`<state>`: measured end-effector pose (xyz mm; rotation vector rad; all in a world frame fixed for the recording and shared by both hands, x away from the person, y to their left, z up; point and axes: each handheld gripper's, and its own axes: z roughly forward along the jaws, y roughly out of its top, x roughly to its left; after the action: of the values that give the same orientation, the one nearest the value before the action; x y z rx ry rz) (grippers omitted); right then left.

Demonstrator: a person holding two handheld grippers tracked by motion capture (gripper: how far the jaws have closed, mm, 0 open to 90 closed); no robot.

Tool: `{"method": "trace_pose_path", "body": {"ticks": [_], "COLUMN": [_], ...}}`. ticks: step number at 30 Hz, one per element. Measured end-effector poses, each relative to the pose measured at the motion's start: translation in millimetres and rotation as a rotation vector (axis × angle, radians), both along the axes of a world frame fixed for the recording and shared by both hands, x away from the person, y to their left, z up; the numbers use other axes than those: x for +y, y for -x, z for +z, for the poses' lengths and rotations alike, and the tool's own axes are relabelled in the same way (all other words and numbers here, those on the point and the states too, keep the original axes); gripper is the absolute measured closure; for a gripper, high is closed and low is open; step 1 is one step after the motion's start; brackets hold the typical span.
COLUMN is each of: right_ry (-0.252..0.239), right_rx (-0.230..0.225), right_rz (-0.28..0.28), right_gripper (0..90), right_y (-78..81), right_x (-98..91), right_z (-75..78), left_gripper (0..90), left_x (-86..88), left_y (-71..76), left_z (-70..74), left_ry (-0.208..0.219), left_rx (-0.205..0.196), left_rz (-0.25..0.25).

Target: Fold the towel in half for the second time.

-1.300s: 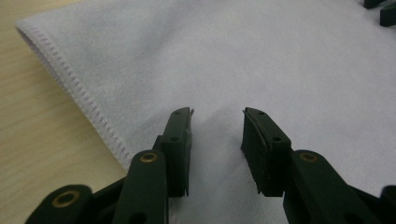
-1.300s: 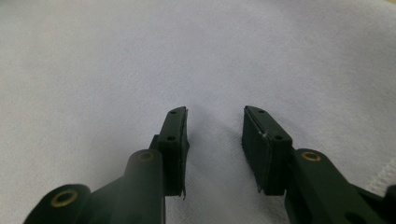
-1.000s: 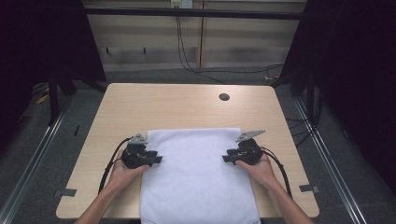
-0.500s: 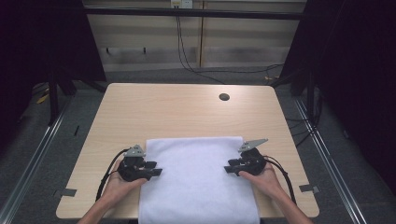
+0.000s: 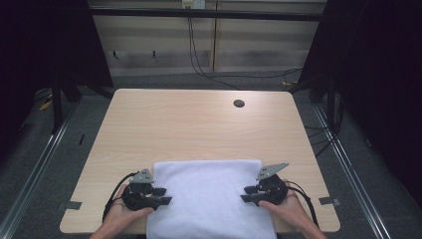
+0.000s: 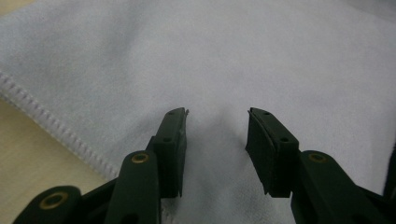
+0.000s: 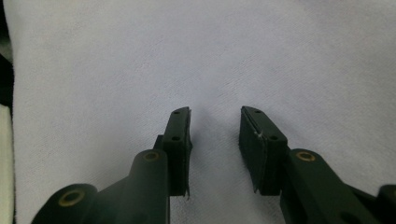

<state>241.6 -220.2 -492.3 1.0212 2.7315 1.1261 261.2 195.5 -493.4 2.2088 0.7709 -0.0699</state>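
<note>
Lying limp on the bench (image 5: 199, 124), the white towel (image 5: 209, 194) looks soft and light; both hand-held grippers (image 5: 158, 195) (image 5: 247, 193) hover partly open, empty; grasp its stitched hem (image 6: 56, 126).

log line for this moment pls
left gripper: open, over towel left edge | right gripper: open, over right edge | table

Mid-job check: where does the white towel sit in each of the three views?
High view: white towel at the table's near edge, between both tools.
Left gripper view: the towel lies under the open jaws; its stitched hem runs at lower left.
Right gripper view: the towel lies beneath the open jaws.
Shared landmark: the towel's plain white nap.
</note>
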Motion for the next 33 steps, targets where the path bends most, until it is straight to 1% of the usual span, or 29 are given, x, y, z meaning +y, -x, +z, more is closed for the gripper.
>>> {"method": "trace_pose_path", "body": {"ticks": [2,3,4,5,6,7,8,9,10,11,12,13,14,15,16,17,18,19,20,21,23,24,25,26,27,28,30,31,33], "right_ry": [0.009,0.014,0.013,0.013,-0.007,-0.016,-0.016,-0.045,-0.046,-0.046,-0.049,-0.049,-0.056,-0.055,-0.055,-0.058,-0.060,-0.060,-0.022,-0.021,-0.020,-0.024,-0.025,-0.046,-0.056,-0.068,-0.046,-0.039,-0.021], "right_rx": [0.007,0.004,-0.004,-0.004,-0.028,-0.043,-0.043,-0.063,-0.077,-0.077,-0.093,-0.093,-0.096,-0.100,-0.100,-0.090,-0.088,-0.088,-0.088,-0.083,-0.082,-0.068,-0.063,-0.050,-0.040,-0.032,-0.028,-0.016,-0.011], "right_rz": [-0.002,-0.002,-0.025,-0.025,-0.064,-0.095,-0.095,-0.134,-0.146,-0.146,-0.179,-0.179,-0.213,-0.242,-0.242,-0.284,-0.281,-0.281,-0.276,-0.271,-0.281,-0.281,-0.284,-0.284,-0.283,-0.274,-0.263,-0.261,-0.263], "right_gripper": [64.8,65.8,64.4,64.4,64.0,64.4,64.4,64.4,64.4,64.4,63.2,63.2,60.5,57.6,57.6,55.5,55.3,55.3,52.8,52.1,51.0,50.4,50.0,50.0,50.2,51.1,53.7,53.9,54.5], "right_y": [3.9,3.1,0.9,0.9,-8.4,-13.4,-13.4,-22.9,-26.0,-26.0,-36.0,-36.0,-46.3,-51.1,-51.1,-59.5,-62.2,-62.2,-67.6,-70.3,-73.3,-80.2,-83.7,-86.6,-88.1,-89.4,-89.1,-89.5,-88.9], "right_x": [0.5,0.0,-1.4,-1.4,-8.4,-13.5,-13.5,-23.9,-27.4,-27.4,-37.0,-37.0,-44.9,-47.6,-47.6,-49.9,-48.8,-48.8,-45.8,-46.3,-47.3,-50.9,-53.1,-55.0,-56.1,-56.5,-53.4,-52.1,-50.7], "right_z": [1.0,2.4,3.9,3.9,8.8,12.3,12.3,18.2,20.3,20.3,26.3,26.3,30.3,30.9,30.9,27.2,24.7,24.7,19.5,17.3,15.1,11.5,9.9,8.2,7.0,4.9,0.2,-2.0,-4.6], "left_gripper": [60.1,60.1,60.1,60.2,60.8,62.0,62.0,62.2,61.9,61.2,60.4,59.1,56.2,51.9,51.5,50.6,49.9,48.6,45.6,43.9,43.6,43.0,42.7,40.6,40.8,40.9,39.9,39.7,38.9], "left_x": [-0.6,-0.5,0.0,0.0,1.0,1.0,1.1,1.3,1.9,1.9,2.4,2.4,3.1,4.0,4.0,5.5,6.8,6.8,7.1,7.6,7.8,8.7,9.0,9.0,9.2,9.4,9.1,9.7,13.3], "left_y": [-1.2,-8.8,-13.1,-13.1,-22.8,-22.8,-27.0,-31.4,-40.0,-40.0,-48.0,-48.0,-55.5,-58.4,-58.4,-66.4,-70.3,-70.3,-76.9,-80.8,-84.3,-91.5,-95.2,-95.2,-96.4,-95.8,-92.6,-90.7,-87.0], "left_z": [0.9,3.9,6.2,6.2,11.8,11.8,14.7,17.6,21.2,21.2,22.2,22.2,21.9,21.0,21.0,17.1,15.3,15.3,13.5,13.0,12.9,11.9,11.0,11.0,9.1,8.3,8.4,8.9,8.9], "left_ry": [-0.009,0.007,0.014,0.014,0.037,0.037,0.046,0.044,0.059,0.059,0.065,0.065,0.055,0.069,0.069,0.094,0.102,0.102,0.093,0.099,0.098,0.113,0.116,0.116,0.114,0.102,0.091,0.088,0.079], "left_rx": [-0.009,-0.023,-0.032,-0.032,-0.048,-0.048,-0.065,-0.080,-0.096,-0.096,-0.089,-0.089,-0.104,-0.104,-0.104,-0.106,-0.094,-0.094,-0.070,-0.059,-0.061,-0.068,-0.047,-0.047,-0.054,-0.060,-0.062,-0.066,-0.072], "left_rz": [-0.011,0.002,0.020,0.020,0.033,0.033,0.040,0.046,0.063,0.063,0.074,0.074,0.106,0.126,0.126,0.171,0.178,0.178,0.177,0.179,0.185,0.206,0.213,0.213,0.221,0.219,0.208,0.207,0.215]}}
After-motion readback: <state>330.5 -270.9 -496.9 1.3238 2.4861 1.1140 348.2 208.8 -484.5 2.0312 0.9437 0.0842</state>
